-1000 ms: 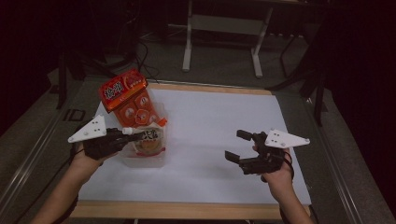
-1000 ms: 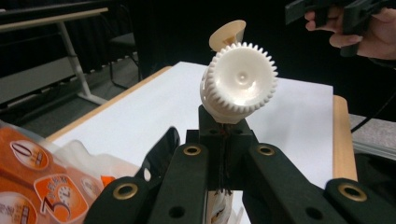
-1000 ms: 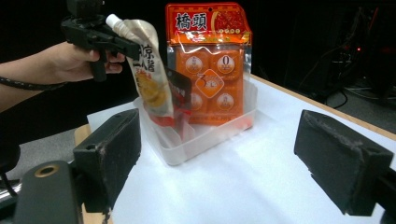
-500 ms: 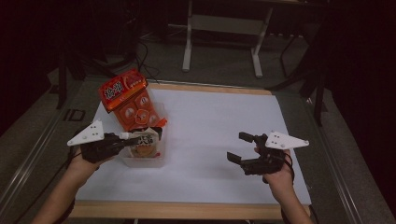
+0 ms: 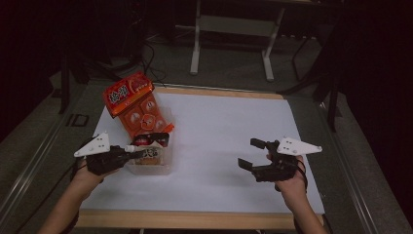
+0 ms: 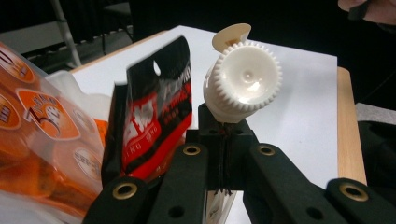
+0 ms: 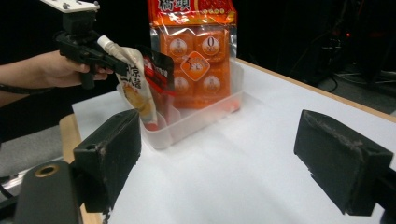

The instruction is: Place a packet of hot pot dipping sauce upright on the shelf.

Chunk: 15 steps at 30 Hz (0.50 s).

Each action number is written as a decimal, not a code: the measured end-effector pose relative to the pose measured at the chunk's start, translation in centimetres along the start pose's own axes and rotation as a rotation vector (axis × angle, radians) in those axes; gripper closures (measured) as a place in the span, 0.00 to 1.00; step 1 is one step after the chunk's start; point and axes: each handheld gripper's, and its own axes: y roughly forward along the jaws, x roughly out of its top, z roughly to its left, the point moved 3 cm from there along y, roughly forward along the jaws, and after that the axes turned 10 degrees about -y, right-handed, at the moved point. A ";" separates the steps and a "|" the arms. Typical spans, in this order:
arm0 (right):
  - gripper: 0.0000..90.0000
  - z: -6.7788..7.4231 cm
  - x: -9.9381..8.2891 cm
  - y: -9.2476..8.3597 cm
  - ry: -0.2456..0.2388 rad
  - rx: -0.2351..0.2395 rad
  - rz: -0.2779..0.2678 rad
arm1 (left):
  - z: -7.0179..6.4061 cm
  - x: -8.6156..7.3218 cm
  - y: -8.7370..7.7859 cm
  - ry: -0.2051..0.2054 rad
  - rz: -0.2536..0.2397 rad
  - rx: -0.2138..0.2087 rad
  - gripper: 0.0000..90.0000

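On the white sheet covering the table (image 5: 229, 131), a clear plastic bin (image 5: 151, 163) sits toward the left side, near the person's edge. Inside the bin, a tall orange multi-pack (image 5: 139, 105) stands upright and leans toward the far side, its top rising well above the bin rim; in the right gripper view the same orange pack (image 7: 198, 51) occupies the rear of the bin (image 7: 196, 119). A smaller black-and-red packet (image 6: 156, 116) stands just in front of the orange pack, between it and a spouted pouch (image 7: 135, 81). The left gripper (image 5: 130, 154) is clenched on the neck of that pouch directly below its white ribbed cap (image 6: 245, 81); the jaws meet tightly around the neck, and the pouch body hangs down into the near end of the bin. The pouch is tilted, cap end pointing toward the left hand (image 5: 90, 170). The right gripper (image 5: 253, 153) is held above the sheet at the right side of the table, well apart from the bin, with its jaws spread wide and nothing between them. In the right gripper view, the two black pads (image 7: 109, 149) stand far apart, framing the bin beyond. The right hand (image 5: 290, 183) supports that gripper from the near edge.
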 end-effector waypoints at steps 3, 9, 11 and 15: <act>0.16 -0.1 -0.1 0.0 -0.001 -0.006 0.002 | 0.1 -0.4 0.1 0.006 0.008 0.005 0.99; 0.16 -0.4 -0.3 -0.1 0.014 -0.006 -0.001 | 0.8 -1.4 0.1 -0.016 -0.006 0.007 0.99; 0.16 -0.4 -0.3 -0.1 0.013 -0.007 0.000 | 1.0 -1.5 -0.1 -0.030 -0.003 0.012 0.99; 0.16 -0.4 -0.4 -0.1 0.017 -0.006 0.002 | 0.9 -1.5 -0.2 -0.008 0.011 -0.004 0.98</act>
